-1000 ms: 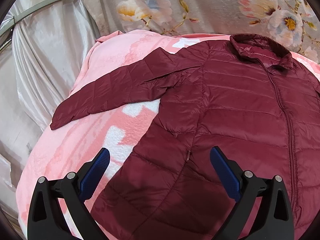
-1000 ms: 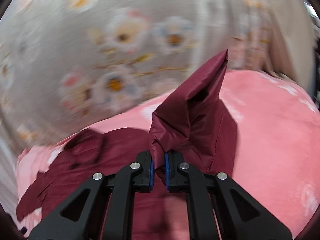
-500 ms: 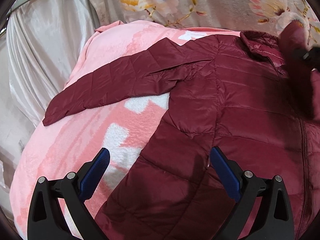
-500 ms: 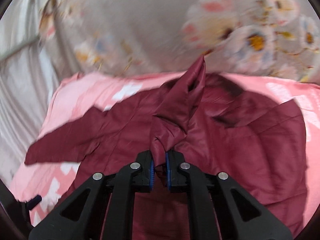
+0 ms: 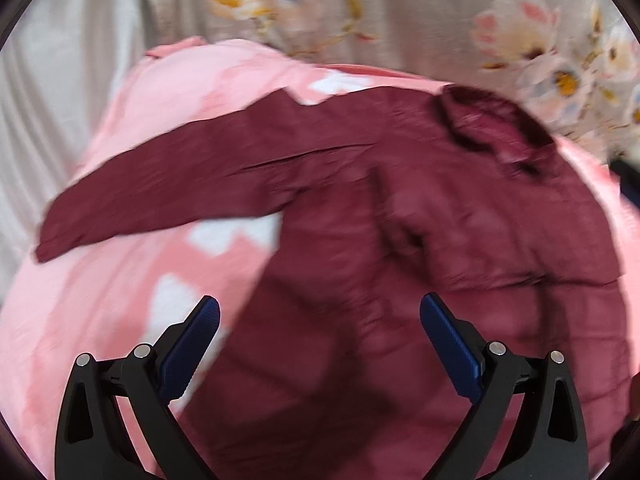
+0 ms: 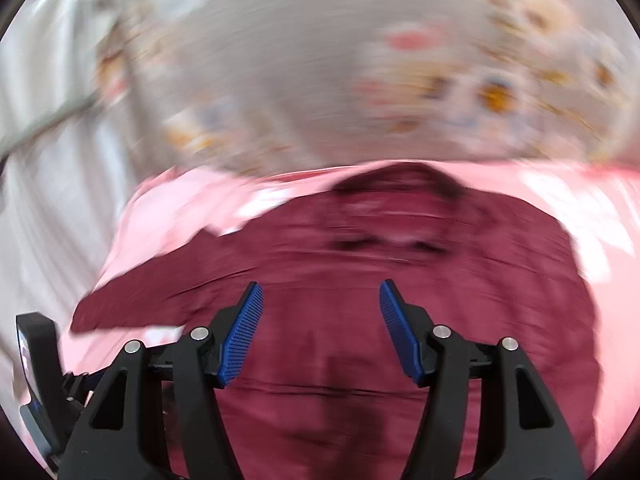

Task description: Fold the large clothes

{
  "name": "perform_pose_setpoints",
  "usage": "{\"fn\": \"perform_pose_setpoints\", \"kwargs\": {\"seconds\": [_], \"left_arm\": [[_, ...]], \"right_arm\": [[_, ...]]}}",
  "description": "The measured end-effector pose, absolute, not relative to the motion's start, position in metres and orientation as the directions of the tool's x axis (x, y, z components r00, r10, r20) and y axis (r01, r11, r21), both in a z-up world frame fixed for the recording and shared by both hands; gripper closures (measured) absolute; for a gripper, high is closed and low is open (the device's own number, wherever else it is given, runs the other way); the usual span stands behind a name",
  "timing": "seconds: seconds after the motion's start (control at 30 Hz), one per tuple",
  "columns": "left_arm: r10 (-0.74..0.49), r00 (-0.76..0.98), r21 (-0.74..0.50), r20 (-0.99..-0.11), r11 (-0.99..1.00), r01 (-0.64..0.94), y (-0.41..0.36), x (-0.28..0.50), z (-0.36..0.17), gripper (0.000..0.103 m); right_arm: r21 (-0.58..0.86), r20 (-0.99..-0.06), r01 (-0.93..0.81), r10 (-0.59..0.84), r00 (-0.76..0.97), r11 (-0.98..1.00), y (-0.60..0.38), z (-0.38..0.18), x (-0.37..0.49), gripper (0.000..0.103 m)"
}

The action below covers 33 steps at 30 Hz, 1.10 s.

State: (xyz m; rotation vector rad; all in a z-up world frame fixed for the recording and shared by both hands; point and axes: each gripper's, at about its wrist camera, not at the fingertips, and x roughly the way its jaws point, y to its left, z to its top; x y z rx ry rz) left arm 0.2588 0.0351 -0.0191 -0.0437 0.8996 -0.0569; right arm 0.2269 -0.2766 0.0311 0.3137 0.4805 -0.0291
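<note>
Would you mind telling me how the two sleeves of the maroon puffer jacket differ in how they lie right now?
The left-hand sleeve stretches out straight, away from the maroon puffer jacket, onto the pink blanket. The other sleeve is folded inward across the jacket's front. The first lies flat and full length; the second looks bunched. Both are the same maroon fabric, and neither is held: the left claw and right claw are open.

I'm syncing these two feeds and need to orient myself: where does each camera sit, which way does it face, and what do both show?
Left wrist: on the left gripper, looking forward over the jacket and its outstretched sleeve; its own open fingers show.
Right wrist: on the right gripper, facing the collar and curtain; its open fingers show, with the left gripper at the left edge.
Shared: jacket, pink blanket, curtain.
</note>
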Motion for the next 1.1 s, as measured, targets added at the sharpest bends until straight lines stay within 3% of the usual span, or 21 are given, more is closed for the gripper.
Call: {"fn": "perform_pose_setpoints", "kwargs": {"seconds": [0.27,0.33,0.43,0.47,0.5,0.57,0.6,0.63,0.73,0.9,1.03,1.1], "left_arm": [[-0.288,0.472,-0.285,-0.833,0.955,0.08,0.0,0.325,-0.042,0.008],[-0.304,0.464,-0.299,-0.832,0.95,0.086,-0.01,0.331,-0.043,0.022],[-0.298,0.451,-0.276,-0.841,0.954,0.116,-0.024,0.341,-0.044,0.065],[-0.274,0.456,-0.249,-0.847,0.962,0.114,-0.028,0.345,-0.043,0.095],[-0.257,0.469,-0.234,-0.845,0.966,0.108,-0.029,0.348,-0.041,0.103],[-0.242,0.506,-0.223,-0.827,0.97,0.1,-0.024,0.353,-0.032,0.103],[-0.23,0.526,-0.211,-0.819,0.973,0.096,-0.02,0.353,-0.028,0.103],[-0.212,0.563,-0.192,-0.799,0.977,0.095,-0.015,0.352,-0.018,0.103],[-0.195,0.584,-0.169,-0.788,0.981,0.1,-0.005,0.352,-0.015,0.103],[-0.131,0.5,-0.09,-0.856,0.99,0.105,-0.013,0.354,-0.069,0.103],[-0.08,0.538,-0.019,-0.839,0.993,0.118,-0.021,0.346,-0.07,0.103],[-0.069,0.535,-0.01,-0.842,0.994,0.112,-0.017,0.343,-0.062,0.098]], "right_arm": [[0.508,-0.581,0.393,-0.032,0.813,0.766,-0.418,-0.038,0.198,0.043],[0.555,-0.598,0.424,-0.01,0.801,0.716,-0.438,-0.057,0.201,0.043],[0.603,-0.611,0.446,0.024,0.792,0.662,-0.454,-0.073,0.215,0.043],[0.61,-0.608,0.449,0.023,0.793,0.653,-0.458,-0.075,0.22,0.043],[0.61,-0.604,0.456,0.008,0.797,0.648,-0.461,-0.074,0.224,0.046],[0.612,-0.586,0.445,-0.004,0.811,0.654,-0.462,-0.066,0.234,0.068],[0.612,-0.579,0.44,-0.008,0.815,0.657,-0.463,-0.063,0.235,0.098],[0.614,-0.549,0.427,-0.03,0.835,0.664,-0.463,-0.054,0.232,0.102],[0.567,-0.495,0.397,-0.086,0.864,0.722,-0.454,-0.037,0.221,0.103],[0.403,-0.659,0.481,-0.118,0.743,0.778,-0.442,-0.078,0.237,0.103],[0.361,-0.68,0.499,-0.143,0.719,0.788,-0.446,-0.075,0.237,0.1],[0.309,-0.681,0.52,-0.196,0.706,0.797,-0.44,-0.062,0.228,0.095]]}}
